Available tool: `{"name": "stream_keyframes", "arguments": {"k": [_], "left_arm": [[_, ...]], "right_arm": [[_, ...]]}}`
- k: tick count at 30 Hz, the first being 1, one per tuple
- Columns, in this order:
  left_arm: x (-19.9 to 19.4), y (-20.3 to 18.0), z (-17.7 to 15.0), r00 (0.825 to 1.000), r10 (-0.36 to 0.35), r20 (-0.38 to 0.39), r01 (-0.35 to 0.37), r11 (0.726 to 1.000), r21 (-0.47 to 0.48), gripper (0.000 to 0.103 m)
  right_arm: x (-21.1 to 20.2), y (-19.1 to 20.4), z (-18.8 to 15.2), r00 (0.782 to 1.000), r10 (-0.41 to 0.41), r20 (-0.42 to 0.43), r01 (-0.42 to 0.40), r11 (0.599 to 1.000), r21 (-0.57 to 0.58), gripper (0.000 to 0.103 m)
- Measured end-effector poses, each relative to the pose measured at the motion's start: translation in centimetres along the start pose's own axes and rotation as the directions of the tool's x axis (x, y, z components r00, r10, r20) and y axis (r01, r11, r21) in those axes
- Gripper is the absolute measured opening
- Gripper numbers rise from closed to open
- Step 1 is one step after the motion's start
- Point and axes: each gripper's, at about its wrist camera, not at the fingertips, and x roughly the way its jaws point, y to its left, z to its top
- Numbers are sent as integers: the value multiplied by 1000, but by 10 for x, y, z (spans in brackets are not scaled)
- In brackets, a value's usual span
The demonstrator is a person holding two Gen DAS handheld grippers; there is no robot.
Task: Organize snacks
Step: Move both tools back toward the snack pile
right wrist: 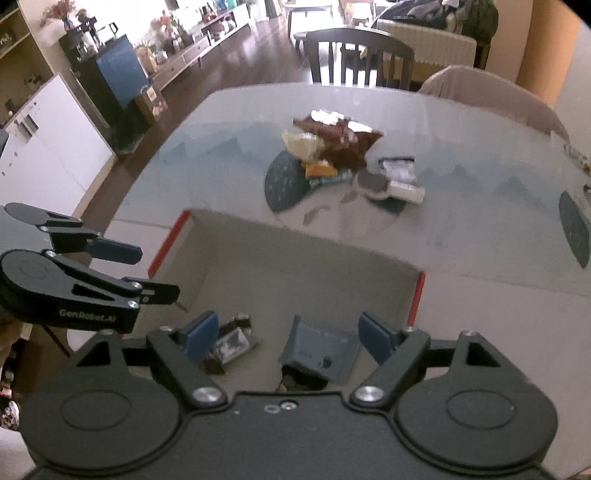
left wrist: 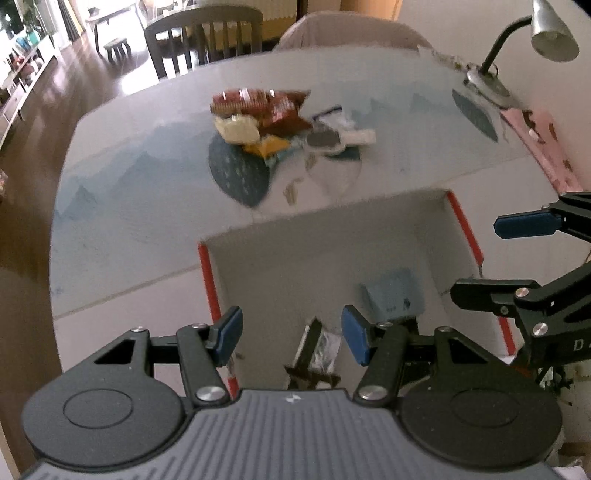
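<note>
A white box with red edges [left wrist: 391,221] [right wrist: 280,236] stands open at the near side of the table. In it lie a pale blue packet [left wrist: 391,295] [right wrist: 317,347] and a dark clear-fronted packet [left wrist: 317,350] [right wrist: 232,339]. My left gripper [left wrist: 291,339] hangs open above the box with nothing between its blue pads. My right gripper [right wrist: 288,339] is open too, empty, over the same box. Each gripper shows at the edge of the other's view. Farther back lies a pile of snacks [left wrist: 266,118] [right wrist: 332,147]: brown, cream, yellow and white packets.
A grey desk lamp [left wrist: 546,33] stands at the table's far right, by a pink sheet [left wrist: 543,147]. A dark wooden chair [left wrist: 207,33] [right wrist: 362,59] and a cloth-covered chair [left wrist: 354,31] [right wrist: 491,99] stand behind the table. Cabinets [right wrist: 55,140] line the room's left.
</note>
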Motion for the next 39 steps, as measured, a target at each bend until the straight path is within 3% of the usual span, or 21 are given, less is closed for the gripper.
{"name": "stream_keyframes", "arguments": {"k": [9, 20, 32, 39], "left_arm": [[-25, 11, 36, 995, 31, 99, -30, 999, -14, 63], [-22, 23, 84, 983, 68, 171, -62, 997, -37, 72], [28, 35, 151, 986, 82, 142, -73, 995, -64, 78], [76, 42, 191, 993, 108, 54, -104, 992, -76, 78]], "right_arm": [[-19, -6, 35, 995, -18, 93, 19, 1000, -10, 91], [-10, -32, 79, 991, -60, 115, 61, 998, -1, 96], [31, -77, 133, 996, -60, 71, 59, 998, 16, 103], [73, -116, 159, 997, -71, 17, 70, 995, 65, 103]]}}
